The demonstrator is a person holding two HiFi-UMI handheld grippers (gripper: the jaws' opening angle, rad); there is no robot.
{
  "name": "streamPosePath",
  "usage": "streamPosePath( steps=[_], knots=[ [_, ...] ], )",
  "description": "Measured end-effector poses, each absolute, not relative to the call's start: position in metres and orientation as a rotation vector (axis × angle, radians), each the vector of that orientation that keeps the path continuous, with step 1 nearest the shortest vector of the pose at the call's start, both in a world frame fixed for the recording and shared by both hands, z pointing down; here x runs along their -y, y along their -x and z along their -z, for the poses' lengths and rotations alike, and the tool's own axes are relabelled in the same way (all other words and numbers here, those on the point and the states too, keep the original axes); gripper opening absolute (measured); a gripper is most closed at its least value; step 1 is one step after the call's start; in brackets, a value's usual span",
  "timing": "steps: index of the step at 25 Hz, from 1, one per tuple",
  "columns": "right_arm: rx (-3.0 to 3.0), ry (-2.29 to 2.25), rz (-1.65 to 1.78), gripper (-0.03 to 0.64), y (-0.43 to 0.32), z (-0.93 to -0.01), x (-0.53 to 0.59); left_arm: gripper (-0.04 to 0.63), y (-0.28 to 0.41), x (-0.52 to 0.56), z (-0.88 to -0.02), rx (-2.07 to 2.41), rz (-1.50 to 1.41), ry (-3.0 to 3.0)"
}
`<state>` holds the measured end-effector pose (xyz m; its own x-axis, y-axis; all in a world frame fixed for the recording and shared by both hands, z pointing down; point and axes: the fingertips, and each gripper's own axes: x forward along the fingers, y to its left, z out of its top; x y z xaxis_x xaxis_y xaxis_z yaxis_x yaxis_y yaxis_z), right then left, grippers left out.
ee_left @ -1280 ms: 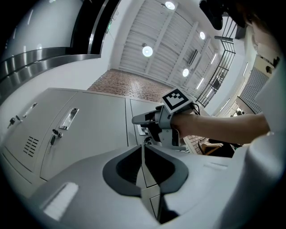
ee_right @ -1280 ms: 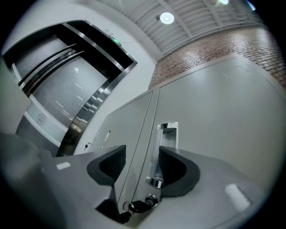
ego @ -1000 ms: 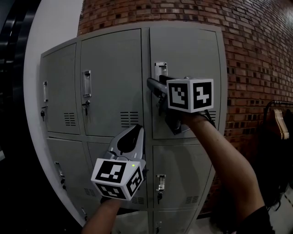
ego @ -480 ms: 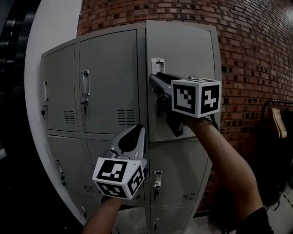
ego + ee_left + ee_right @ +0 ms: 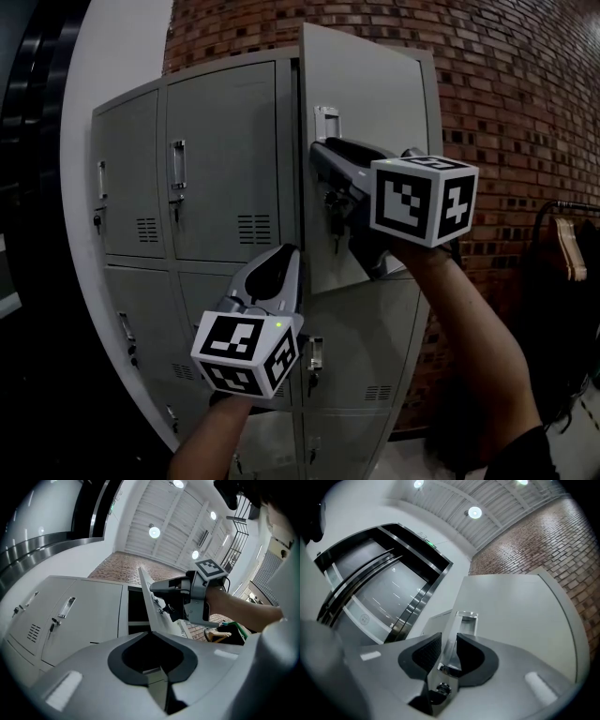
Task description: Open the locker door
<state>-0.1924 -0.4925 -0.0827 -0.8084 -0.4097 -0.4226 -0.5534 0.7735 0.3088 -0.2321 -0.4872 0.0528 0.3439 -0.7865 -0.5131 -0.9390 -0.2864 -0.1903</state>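
Observation:
The top right locker door (image 5: 375,84) is grey metal and stands ajar, its left edge swung out from the frame. My right gripper (image 5: 323,155) is shut on the chrome handle (image 5: 326,122) at that edge. In the right gripper view the handle (image 5: 461,620) runs up between the dark pads of the right gripper (image 5: 449,641), with the door (image 5: 515,611) behind. In the left gripper view the door (image 5: 146,597) shows edge-on beside a dark opening. My left gripper (image 5: 279,261) hangs lower in front of the bank, shut and empty, touching nothing.
The grey locker bank (image 5: 225,141) has closed doors with handles and key locks to the left and below. A brick wall (image 5: 506,112) stands behind and to the right. A clothes hanger (image 5: 567,234) hangs at the far right. A white curved wall (image 5: 112,56) lies to the left.
The top right door has gone from flush with the bank to ajar, its handle edge pulled outward by my right gripper. The left gripper has barely moved.

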Motion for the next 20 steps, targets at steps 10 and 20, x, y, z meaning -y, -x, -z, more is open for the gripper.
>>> streamPosePath(
  steps=[10,20],
  knots=[
    [-2.596,0.692,-0.641,0.077,0.155,0.081,0.453,0.001,0.202,0.465,-0.058,-1.53,-0.423,2.151],
    [-2.597,0.691,-0.637,0.077,0.107,0.07,0.415,-0.011,0.16,0.435,-0.057,-1.564,-0.448,2.138]
  ],
)
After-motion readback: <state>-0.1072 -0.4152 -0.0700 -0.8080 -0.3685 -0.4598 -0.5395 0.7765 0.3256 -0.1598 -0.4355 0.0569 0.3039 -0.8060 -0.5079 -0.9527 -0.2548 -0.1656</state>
